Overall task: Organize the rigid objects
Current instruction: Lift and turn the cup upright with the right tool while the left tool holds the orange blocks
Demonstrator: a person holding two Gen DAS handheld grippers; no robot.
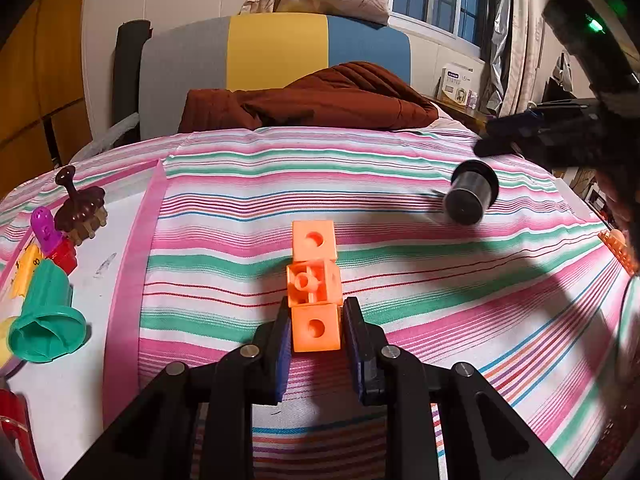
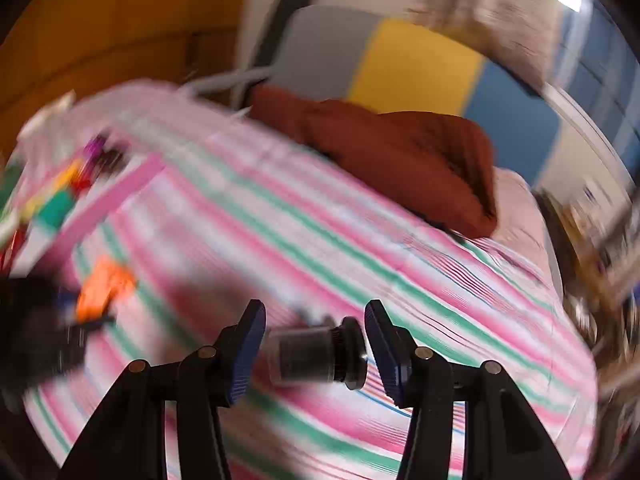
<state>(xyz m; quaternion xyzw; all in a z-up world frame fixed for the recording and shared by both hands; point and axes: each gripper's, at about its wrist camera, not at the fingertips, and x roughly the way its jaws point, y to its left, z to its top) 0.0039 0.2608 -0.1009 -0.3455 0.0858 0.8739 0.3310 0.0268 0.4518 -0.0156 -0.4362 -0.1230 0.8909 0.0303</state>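
Note:
A chain of three orange cubes (image 1: pixel 314 284) lies on the striped bedsheet (image 1: pixel 400 248). My left gripper (image 1: pixel 316 332) has its pads against both sides of the nearest cube. A dark cylinder with a black cap (image 2: pixel 316 354) lies sideways between the fingers of my right gripper (image 2: pixel 314 346), with small gaps at both ends. The cylinder (image 1: pixel 470 192) also shows in the left wrist view, below the right gripper's body at the upper right. The orange cubes (image 2: pixel 102 288) appear blurred at the left of the right wrist view.
A white board with a pink border (image 1: pixel 132 280) at the left holds several toys: a green cup (image 1: pixel 48 328), a purple and red figure (image 1: pixel 52 240), a brown cupcake toy (image 1: pixel 80 212). A brown quilt (image 1: pixel 312 100) lies at the far edge. An orange piece (image 1: pixel 618 248) lies at the right.

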